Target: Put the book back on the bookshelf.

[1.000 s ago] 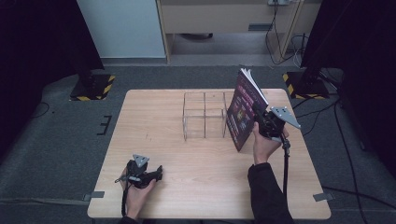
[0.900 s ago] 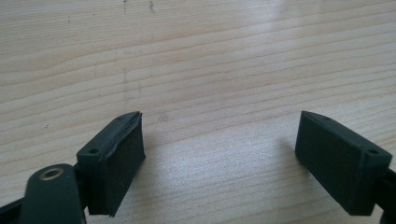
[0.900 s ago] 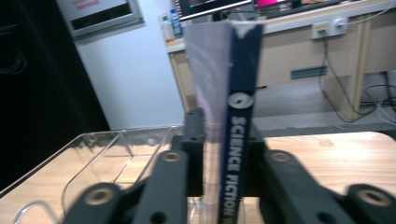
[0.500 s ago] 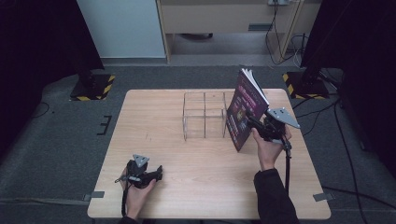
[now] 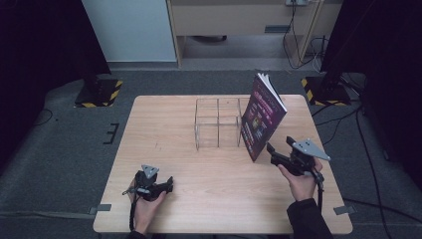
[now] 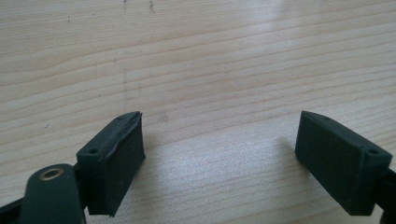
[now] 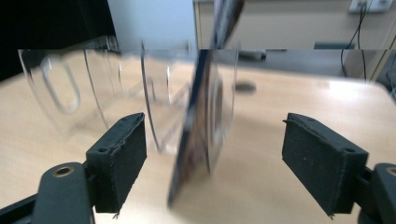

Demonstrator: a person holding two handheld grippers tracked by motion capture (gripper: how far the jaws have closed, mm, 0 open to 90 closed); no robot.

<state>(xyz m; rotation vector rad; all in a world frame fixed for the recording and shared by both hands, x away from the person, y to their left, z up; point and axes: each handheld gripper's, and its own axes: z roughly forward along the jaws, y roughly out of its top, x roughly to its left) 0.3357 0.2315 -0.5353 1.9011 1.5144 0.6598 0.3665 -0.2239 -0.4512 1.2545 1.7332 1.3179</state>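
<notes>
A thin book with a dark purple cover (image 5: 262, 119) stands on edge on the wooden table (image 5: 209, 199), leaning on the right end of a clear acrylic rack (image 5: 218, 123). My right gripper (image 5: 271, 152) is open just in front of the book's lower right corner, apart from it. In the right gripper view the blurred book (image 7: 198, 135) shows edge-on beyond the wide-apart jaws of the right gripper (image 7: 215, 154), with the rack (image 7: 93, 93) to its left. My left gripper (image 5: 169, 183) rests near the front left of the table; the left gripper (image 6: 219, 149) is open over bare wood.
The rack has several upright clear dividers and sits at the table's middle back. Beyond the far table edge lie grey floor, a wooden cabinet (image 5: 239, 20) and cables. Black stand bases with yellow stripes (image 5: 99, 92) flank the table.
My right gripper let go of the book and drew back toward the front edge. The book stayed upright against the rack. The left gripper did not move.
</notes>
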